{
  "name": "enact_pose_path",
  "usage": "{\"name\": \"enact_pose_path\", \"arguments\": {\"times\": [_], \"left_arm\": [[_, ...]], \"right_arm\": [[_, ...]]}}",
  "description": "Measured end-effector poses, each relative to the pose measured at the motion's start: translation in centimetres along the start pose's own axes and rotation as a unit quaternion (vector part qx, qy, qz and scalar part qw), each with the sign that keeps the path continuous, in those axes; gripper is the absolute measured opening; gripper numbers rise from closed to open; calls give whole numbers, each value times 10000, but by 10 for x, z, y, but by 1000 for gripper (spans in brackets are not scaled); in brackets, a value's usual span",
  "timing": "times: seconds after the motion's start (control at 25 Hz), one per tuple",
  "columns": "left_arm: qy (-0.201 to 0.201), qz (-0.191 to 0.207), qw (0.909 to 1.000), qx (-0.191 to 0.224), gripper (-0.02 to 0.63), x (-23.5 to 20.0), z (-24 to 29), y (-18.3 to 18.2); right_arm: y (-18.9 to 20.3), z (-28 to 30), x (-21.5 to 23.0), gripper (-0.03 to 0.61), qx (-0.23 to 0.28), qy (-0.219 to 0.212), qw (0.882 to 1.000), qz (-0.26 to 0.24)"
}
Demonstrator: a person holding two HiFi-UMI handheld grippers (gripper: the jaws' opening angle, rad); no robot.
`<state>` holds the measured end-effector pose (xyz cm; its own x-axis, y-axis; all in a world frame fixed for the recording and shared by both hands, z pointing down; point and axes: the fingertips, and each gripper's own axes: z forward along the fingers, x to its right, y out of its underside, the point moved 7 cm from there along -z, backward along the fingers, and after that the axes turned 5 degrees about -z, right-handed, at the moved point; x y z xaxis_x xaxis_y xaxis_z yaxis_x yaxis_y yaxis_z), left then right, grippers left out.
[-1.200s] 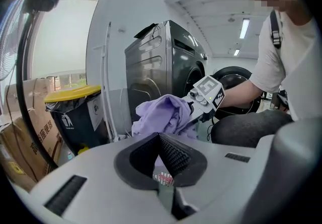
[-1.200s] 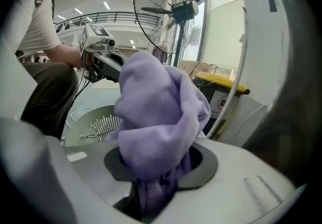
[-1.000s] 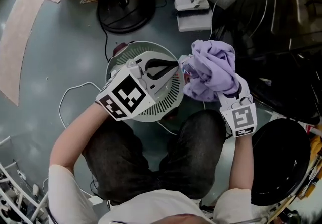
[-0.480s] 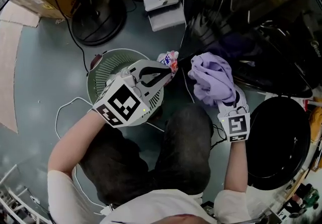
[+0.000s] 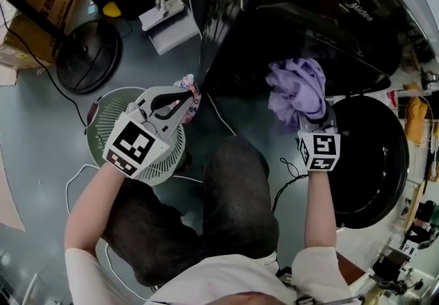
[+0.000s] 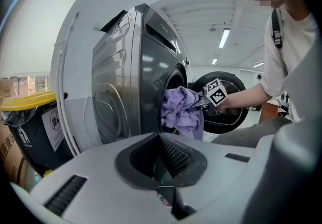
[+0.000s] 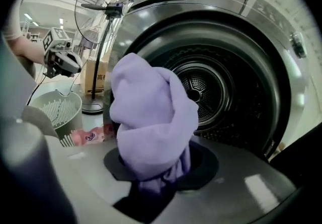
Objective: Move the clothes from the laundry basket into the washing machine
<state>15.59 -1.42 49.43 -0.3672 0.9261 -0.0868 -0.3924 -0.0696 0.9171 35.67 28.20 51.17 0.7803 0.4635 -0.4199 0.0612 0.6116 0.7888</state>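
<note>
The right gripper [image 5: 312, 118] has its fingers clamped on the bunched purple cloth [image 5: 295, 88], raised to the washer [image 5: 329, 22] mouth for loading. The left gripper [image 5: 182, 98], fingers closed and empty, waits above the basket [image 5: 99, 129].

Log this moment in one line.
right hand-held gripper: shut on purple garment, at washing machine opening | left hand-held gripper: shut on pink item, by laundry basket

Bunched purple garment [image 5: 296, 91] hangs before the open washing machine [image 5: 302, 16] — laundry basket [image 7: 60, 112] well apart.
</note>
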Motion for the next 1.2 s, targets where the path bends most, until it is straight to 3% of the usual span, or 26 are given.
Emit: {"name": "enact_pose_path", "arguments": {"times": [0.32,0.68,0.96,1.2], "left_arm": [[153,181,9996,-184,6,6,16,0],[174,289,9986,-415,6,11,12,12],[118,249,9986,-448,6,9,6,9],[87,247,9982,-532,6,10,1,12]], "right_arm": [[8,16,42,153,272,817,9963,52],[2,55,76,156,913,1584,9825,-344],[6,109,90,173,782,2366,9633,-994],[19,125,96,181,696,2548,9581,-1111]]}}
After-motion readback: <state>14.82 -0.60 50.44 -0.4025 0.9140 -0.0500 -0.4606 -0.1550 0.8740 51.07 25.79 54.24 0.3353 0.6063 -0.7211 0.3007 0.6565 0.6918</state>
